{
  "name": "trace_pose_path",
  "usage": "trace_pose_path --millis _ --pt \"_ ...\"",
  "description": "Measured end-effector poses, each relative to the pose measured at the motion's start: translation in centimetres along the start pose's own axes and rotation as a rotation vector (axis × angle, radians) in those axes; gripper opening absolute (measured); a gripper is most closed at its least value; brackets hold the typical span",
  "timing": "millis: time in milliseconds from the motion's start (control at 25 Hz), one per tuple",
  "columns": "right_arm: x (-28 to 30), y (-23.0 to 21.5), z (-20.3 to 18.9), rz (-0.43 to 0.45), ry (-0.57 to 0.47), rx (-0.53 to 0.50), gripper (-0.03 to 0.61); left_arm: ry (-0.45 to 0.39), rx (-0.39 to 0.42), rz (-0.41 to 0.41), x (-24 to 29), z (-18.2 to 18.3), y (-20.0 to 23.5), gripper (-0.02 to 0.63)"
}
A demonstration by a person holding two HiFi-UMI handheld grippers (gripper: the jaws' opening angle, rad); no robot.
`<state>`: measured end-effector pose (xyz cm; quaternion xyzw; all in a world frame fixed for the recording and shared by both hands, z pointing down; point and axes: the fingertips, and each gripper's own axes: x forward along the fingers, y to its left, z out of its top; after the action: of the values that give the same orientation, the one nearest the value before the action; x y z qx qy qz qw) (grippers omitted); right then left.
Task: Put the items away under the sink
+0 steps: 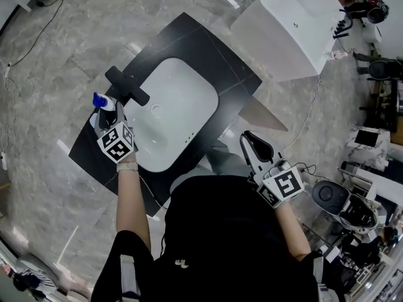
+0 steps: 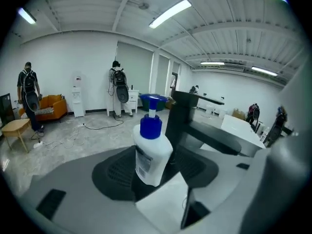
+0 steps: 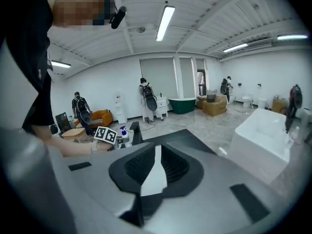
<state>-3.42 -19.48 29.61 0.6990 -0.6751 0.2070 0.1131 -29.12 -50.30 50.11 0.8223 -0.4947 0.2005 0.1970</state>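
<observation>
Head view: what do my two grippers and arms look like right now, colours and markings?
The left gripper and right gripper share one build: white-and-grey bodies, black ribbed pads on the jaws, and a cube of black-and-white square markers on each. The person wears a black short-sleeved top and a pale band on the left wrist.

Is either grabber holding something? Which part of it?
Nothing is held. The left gripper's jaws stand open around the soap bottle's body without squeezing it. The right gripper is open and empty.
</observation>
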Motion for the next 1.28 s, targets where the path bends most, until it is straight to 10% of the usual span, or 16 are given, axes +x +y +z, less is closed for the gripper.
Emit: trace_pose_path --millis 1280 --pt "-5.4 -1.1 -2.9 0.031 -0.044 0.062 0.055 -0.021 0.124 -0.011 -6.9 0.7 -3.4 0.204"
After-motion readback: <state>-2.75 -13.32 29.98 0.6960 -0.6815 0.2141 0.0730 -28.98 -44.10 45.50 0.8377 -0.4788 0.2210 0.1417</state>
